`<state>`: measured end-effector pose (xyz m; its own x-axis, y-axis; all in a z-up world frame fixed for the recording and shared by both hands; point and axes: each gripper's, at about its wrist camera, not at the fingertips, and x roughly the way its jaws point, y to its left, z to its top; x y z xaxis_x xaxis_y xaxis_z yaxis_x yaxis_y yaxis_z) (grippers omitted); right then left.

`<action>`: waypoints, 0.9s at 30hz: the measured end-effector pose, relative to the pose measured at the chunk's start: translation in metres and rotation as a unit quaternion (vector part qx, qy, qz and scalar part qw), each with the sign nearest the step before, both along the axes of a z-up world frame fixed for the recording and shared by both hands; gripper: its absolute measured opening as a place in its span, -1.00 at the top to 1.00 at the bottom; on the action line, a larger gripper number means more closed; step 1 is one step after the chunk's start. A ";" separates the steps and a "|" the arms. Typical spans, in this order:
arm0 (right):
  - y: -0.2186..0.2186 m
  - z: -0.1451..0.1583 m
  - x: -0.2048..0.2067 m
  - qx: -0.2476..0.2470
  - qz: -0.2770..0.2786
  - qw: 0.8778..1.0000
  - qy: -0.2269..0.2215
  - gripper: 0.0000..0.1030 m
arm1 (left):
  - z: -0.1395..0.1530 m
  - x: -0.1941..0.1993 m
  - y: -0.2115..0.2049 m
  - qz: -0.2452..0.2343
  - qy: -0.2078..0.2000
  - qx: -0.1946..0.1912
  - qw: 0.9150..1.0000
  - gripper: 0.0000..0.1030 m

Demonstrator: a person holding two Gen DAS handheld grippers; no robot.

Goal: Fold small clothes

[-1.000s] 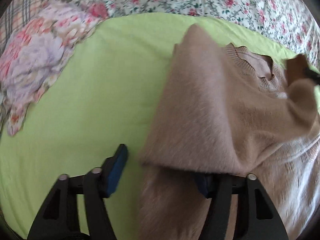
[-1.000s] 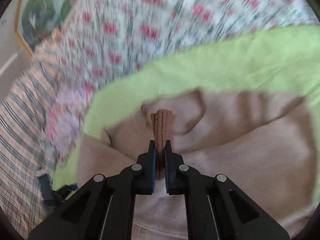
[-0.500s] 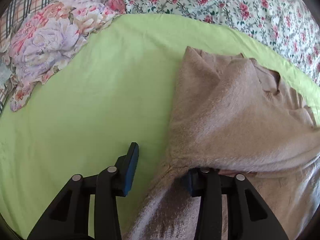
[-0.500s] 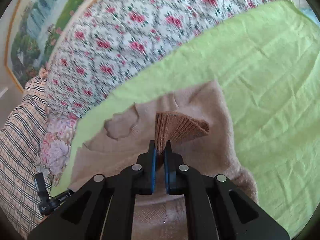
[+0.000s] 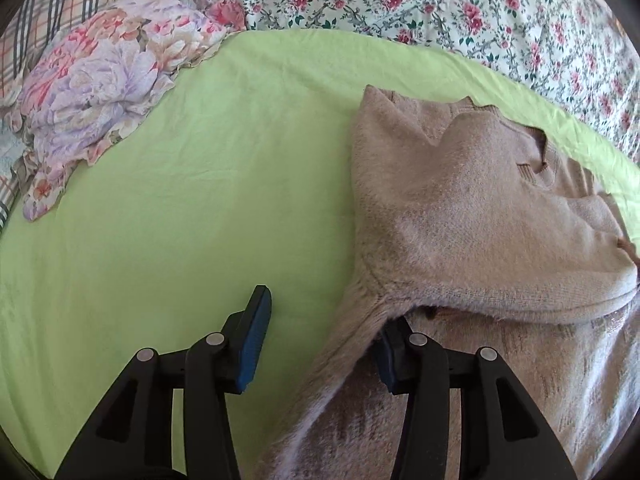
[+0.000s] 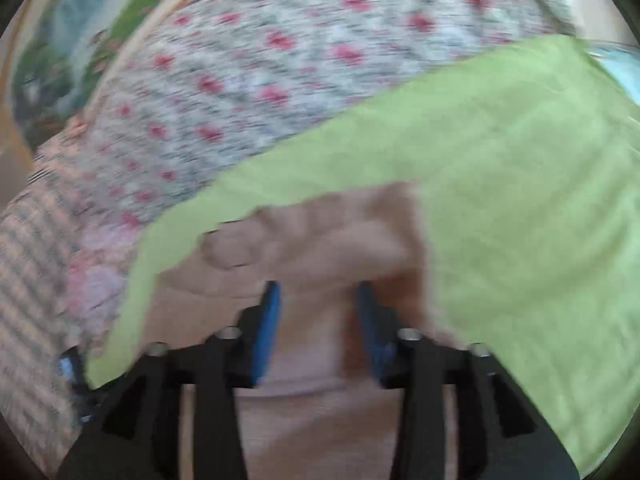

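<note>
A fuzzy tan sweater [image 5: 472, 208] lies on the lime green sheet [image 5: 200, 184], with one sleeve folded across its body. My left gripper [image 5: 324, 344] is open; its right finger sits under the folded sleeve's edge and its left finger rests over bare sheet. In the blurred right wrist view, my right gripper [image 6: 318, 328] is open just above the sweater [image 6: 320, 244], holding nothing.
A crumpled floral cloth [image 5: 100, 84] lies at the sheet's far left. A rose-print bedspread [image 5: 440, 4] runs along the back, and a plaid fabric [image 5: 48, 4] is at the far left corner. A framed picture [image 6: 72, 52] is behind the bed.
My right gripper opened and let go of the ribbed sleeve cuff, which now lies on the sweater. My left gripper stayed open and drew back slightly.
</note>
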<state>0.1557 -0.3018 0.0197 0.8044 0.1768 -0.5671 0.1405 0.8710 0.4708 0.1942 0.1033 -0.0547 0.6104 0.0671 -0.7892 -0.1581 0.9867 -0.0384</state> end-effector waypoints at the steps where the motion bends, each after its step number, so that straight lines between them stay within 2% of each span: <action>1: 0.015 0.003 0.020 0.008 0.041 0.999 -0.002 -0.26 | -0.001 0.000 0.003 0.003 -0.002 -0.012 1.000 0.04; 2: 0.031 0.005 0.043 0.025 0.089 0.996 -0.002 -0.28 | -0.003 0.000 0.007 0.009 -0.003 -0.024 1.000 0.04; 3: 0.053 0.004 0.075 0.049 0.152 0.987 0.007 -0.32 | -0.003 0.000 0.010 0.014 -0.007 -0.032 0.999 0.03; 4: 0.072 0.003 0.102 0.051 0.188 0.981 0.019 -0.33 | -0.003 0.000 0.012 0.019 -0.012 -0.039 0.999 0.03; 6: 0.102 -0.004 0.143 0.040 0.236 0.970 0.046 -0.34 | -0.004 -0.003 0.013 0.023 -0.022 -0.046 0.998 0.03; 9: 0.140 -0.024 0.213 0.051 0.298 0.949 0.092 -0.35 | -0.004 -0.005 0.016 0.025 -0.031 -0.060 0.997 0.03; 11: 0.155 -0.040 0.236 0.037 0.312 0.941 0.128 -0.37 | -0.005 -0.006 0.019 0.025 -0.035 -0.072 0.996 0.03; 12: 0.163 -0.057 0.255 0.042 0.333 0.926 0.173 -0.42 | -0.005 -0.007 0.020 0.026 -0.038 -0.077 0.996 0.03; 14: 0.179 -0.077 0.271 0.064 0.363 0.901 0.227 -0.42 | -0.006 -0.009 0.022 0.026 -0.045 -0.088 0.995 0.03; 17: 0.210 -0.090 0.279 0.132 0.444 0.854 0.238 -0.43 | -0.007 -0.011 0.024 0.030 -0.056 -0.104 0.993 0.03; 18: 0.221 -0.090 0.282 0.152 0.463 0.843 0.227 -0.43 | -0.007 -0.012 0.025 0.031 -0.059 -0.110 0.992 0.03; 19: 0.231 -0.088 0.284 0.163 0.474 0.839 0.212 -0.43 | -0.008 -0.013 0.027 0.032 -0.063 -0.116 0.991 0.03; 21: 0.246 -0.088 0.292 0.188 0.478 0.839 0.182 -0.43 | -0.009 -0.015 0.031 0.036 -0.069 -0.128 0.989 0.05; 23: 0.256 -0.091 0.306 0.222 0.457 0.848 0.153 -0.41 | -0.010 -0.017 0.036 0.042 -0.076 -0.140 0.986 0.08; 24: 0.257 -0.093 0.313 0.234 0.440 0.855 0.144 -0.41 | -0.010 -0.017 0.039 0.043 -0.078 -0.147 0.985 0.10; 27: 0.253 -0.104 0.325 0.232 0.369 0.889 0.141 -0.41 | -0.012 -0.020 0.045 0.048 -0.083 -0.168 0.981 0.13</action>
